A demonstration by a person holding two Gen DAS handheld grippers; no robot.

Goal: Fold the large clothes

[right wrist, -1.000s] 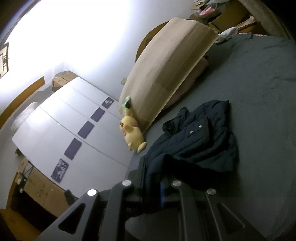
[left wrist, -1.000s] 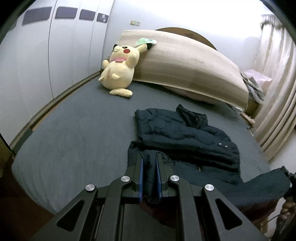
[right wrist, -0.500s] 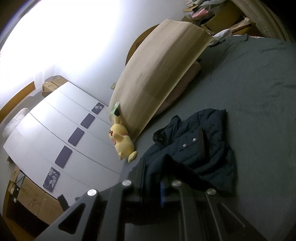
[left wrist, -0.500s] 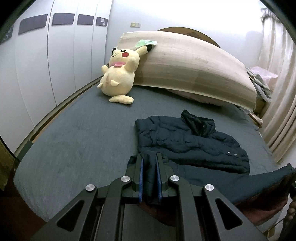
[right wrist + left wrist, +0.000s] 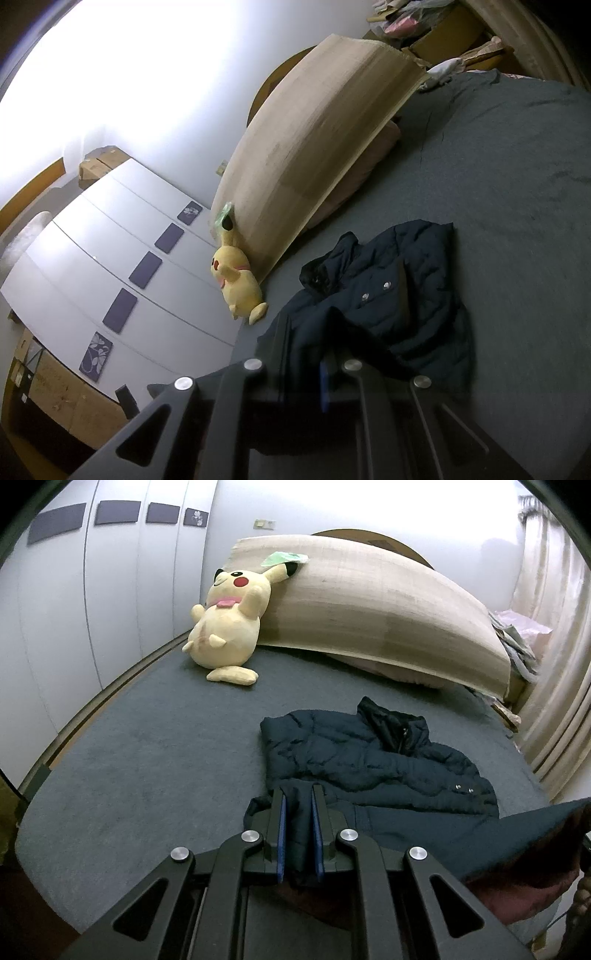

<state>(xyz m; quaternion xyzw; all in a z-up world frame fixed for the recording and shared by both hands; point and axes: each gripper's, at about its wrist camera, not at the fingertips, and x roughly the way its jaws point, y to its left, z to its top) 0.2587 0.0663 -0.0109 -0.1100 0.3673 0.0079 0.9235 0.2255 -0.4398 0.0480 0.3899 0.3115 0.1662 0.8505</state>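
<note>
A dark navy puffer jacket (image 5: pixel 373 760) lies on the grey-blue bed (image 5: pixel 147 760), collar toward the headboard; it also shows in the right wrist view (image 5: pixel 399 295). My left gripper (image 5: pixel 299 812) is shut on the jacket's near hem, with dark fabric pinched between the blue pads. My right gripper (image 5: pixel 306 339) is shut on another part of the hem, lifted above the bed; that raised edge shows at the right of the left wrist view (image 5: pixel 535 834).
A yellow plush toy (image 5: pixel 229 627) leans on a large beige bolster (image 5: pixel 369 616) at the headboard. White wardrobe doors (image 5: pixel 92 609) run along the left. Curtains (image 5: pixel 561 701) and piled clutter (image 5: pixel 517 635) stand at the right. Bed surface stretches around the jacket (image 5: pixel 517 221).
Both grippers have risen and moved toward the headboard with the hem held. The jacket's lower part lifts off the bed and starts to fold over its body.
</note>
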